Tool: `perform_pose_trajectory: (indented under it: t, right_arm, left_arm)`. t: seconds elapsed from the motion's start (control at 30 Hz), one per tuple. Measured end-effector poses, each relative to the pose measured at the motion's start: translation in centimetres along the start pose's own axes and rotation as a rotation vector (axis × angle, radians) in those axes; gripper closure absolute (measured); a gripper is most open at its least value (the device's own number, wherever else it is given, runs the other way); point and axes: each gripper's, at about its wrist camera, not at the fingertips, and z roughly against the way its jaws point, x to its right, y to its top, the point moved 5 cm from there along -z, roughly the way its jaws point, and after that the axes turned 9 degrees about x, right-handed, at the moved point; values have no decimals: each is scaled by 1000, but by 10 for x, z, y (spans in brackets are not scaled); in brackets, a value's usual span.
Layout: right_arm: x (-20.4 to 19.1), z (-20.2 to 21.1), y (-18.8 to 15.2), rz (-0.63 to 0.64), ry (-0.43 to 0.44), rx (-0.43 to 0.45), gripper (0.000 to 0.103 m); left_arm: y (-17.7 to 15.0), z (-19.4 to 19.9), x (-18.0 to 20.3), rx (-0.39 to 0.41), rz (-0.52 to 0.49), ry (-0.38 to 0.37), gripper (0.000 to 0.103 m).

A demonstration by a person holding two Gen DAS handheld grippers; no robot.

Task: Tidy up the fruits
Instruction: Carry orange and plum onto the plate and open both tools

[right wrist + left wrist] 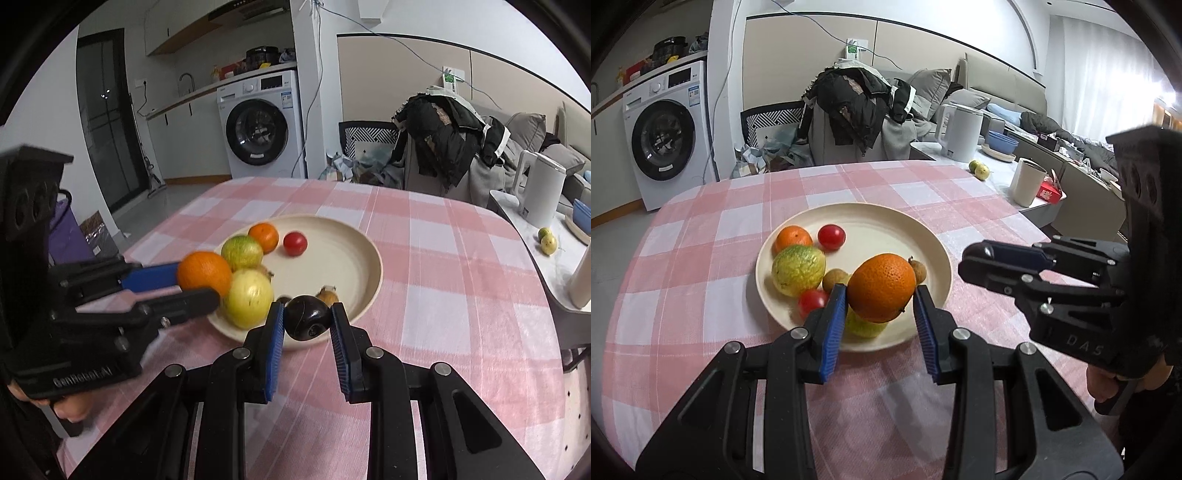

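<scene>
My left gripper (881, 295) is shut on a large orange (881, 286), held just above the near rim of a cream plate (886, 221). On the plate lie a small orange (793, 238), two red tomatoes (831, 237), a green-yellow fruit (798, 270), brown longans (834, 279) and a pale yellow-green fruit (248, 297). My right gripper (306, 314) is shut on a dark purple round fruit (306, 317) over the plate's near edge (354, 258). In the right wrist view the left gripper (199, 286) and its orange (204, 273) show at the left.
The plate sits on a round table with a pink checked cloth (701, 258). To the right is a side table with a white kettle (960, 129), a cup (1027, 181) and two small green fruits (979, 170). A clothes-draped chair (857, 110) stands behind the table.
</scene>
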Motion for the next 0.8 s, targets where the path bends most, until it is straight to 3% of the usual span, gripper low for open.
perform_pose_trajectory:
  t: [0.33, 0.8]
  right_arm:
    - [14, -21, 20, -49, -4, 8, 77]
    - [32, -64, 19, -129, -9, -48, 77]
  left_arm:
    - [17, -30, -11, -3, 13, 22, 69]
    - [12, -81, -26, -54, 10, 54, 69]
